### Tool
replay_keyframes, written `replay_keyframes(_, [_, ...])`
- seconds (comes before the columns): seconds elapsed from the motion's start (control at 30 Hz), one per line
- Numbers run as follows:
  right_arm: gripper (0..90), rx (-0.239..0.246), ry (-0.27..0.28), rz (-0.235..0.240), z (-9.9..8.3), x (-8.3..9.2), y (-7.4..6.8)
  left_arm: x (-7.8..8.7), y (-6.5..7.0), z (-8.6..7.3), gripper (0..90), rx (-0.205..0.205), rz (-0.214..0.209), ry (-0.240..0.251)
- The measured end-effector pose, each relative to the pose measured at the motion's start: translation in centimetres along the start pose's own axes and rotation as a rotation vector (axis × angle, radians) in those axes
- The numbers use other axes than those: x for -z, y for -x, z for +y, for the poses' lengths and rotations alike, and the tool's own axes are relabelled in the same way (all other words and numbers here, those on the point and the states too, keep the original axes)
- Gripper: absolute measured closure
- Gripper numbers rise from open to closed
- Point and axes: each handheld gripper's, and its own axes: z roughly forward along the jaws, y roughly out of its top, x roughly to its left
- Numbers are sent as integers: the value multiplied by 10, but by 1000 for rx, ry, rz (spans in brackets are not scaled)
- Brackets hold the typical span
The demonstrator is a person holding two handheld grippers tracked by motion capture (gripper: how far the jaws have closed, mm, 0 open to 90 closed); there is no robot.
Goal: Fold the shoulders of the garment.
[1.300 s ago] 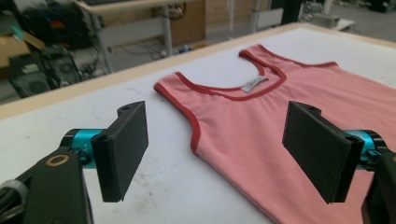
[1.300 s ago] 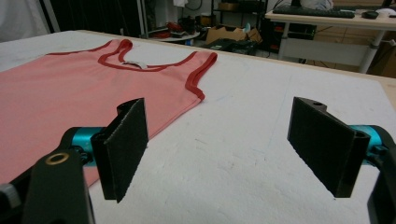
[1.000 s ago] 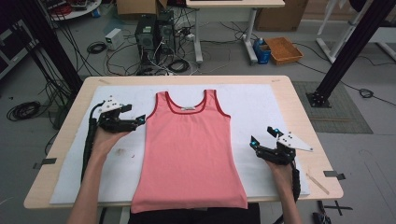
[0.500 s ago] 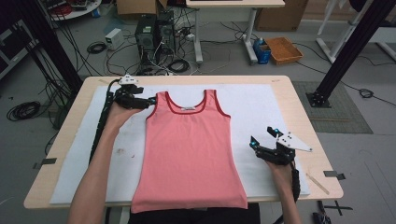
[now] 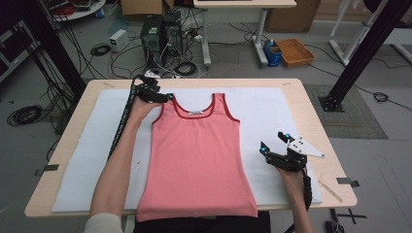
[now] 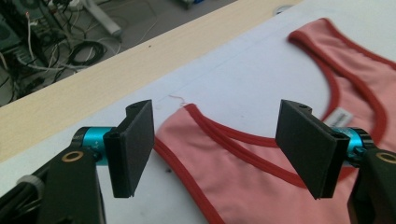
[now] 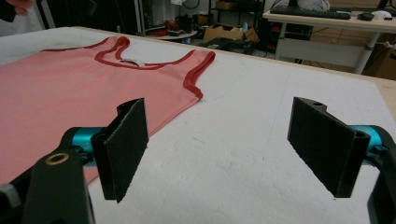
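As the left gripper reaches the top's strap, its jaws have just been narrowing.
Nothing gripped yet, strap between them; right gripper waits beside the top, jaws apart.

A pink tank top with red trim lies flat, face up, on the tabletop's white sheet, seemingly unwrinkled.

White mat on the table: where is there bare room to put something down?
Bare white mat lies between the pink tank top and the table's right edge, above the right gripper. Another bare strip runs left of the top, though the forearm crosses it. The left gripper crowds the top's left strap.
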Motion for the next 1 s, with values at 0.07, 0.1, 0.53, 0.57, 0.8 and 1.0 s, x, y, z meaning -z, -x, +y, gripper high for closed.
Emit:
replay_keyframes(0.07, [201,-1,0,-1,0,0,0,-7,-5,2,284,27,12,10])
replay_keyframes(0.1, [201,-1,0,-1,0,0,0,-10,-7,2,284,35,18,1])
replay_keyframes(0.53, [201,7,-4,-11,0,0,-1,-52,-18,-16,337,93,52,-40])
replay_keyframes(0.57, [201,2,-10,-11,0,0,-2,-52,-18,-16,356,93,52,-40])
replay_keyframes(0.8, [201,6,-15,-14,0,-1,-2,-59,-20,-21,408,101,48,-19])
replay_keyframes(1.0, [201,9,-20,-15,1,-1,-3,-68,-14,-25,419,97,36,-30])
